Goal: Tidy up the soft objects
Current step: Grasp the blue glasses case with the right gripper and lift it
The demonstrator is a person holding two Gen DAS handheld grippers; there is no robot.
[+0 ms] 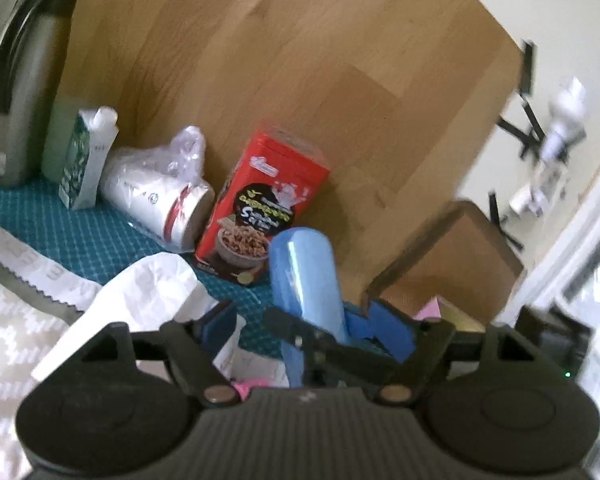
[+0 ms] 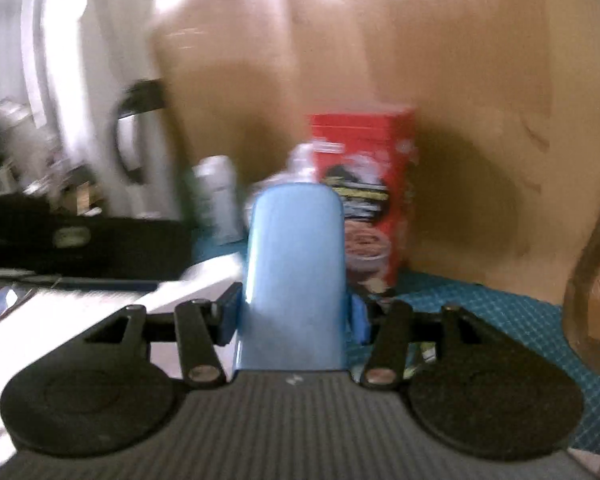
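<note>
right claw (image 2: 294, 320) grips glossy pale-blue rounded case (image 2: 296, 272), upright.

Right gripper (image 2: 294, 318) closed on a light blue rounded case (image 2: 296, 272), blue pads (image 2: 230, 316) pressed against both its sides; the case stands upright between them, filling the frame centre. Directly behind it: red printed box (image 2: 384, 160), upright on a teal patterned mat (image 2: 480, 312), against a wooden panel (image 2: 460, 80). View heavily motion-blurred; a white carton-like item (image 2: 218, 196) sits left of the box, details unreadable.
</note>
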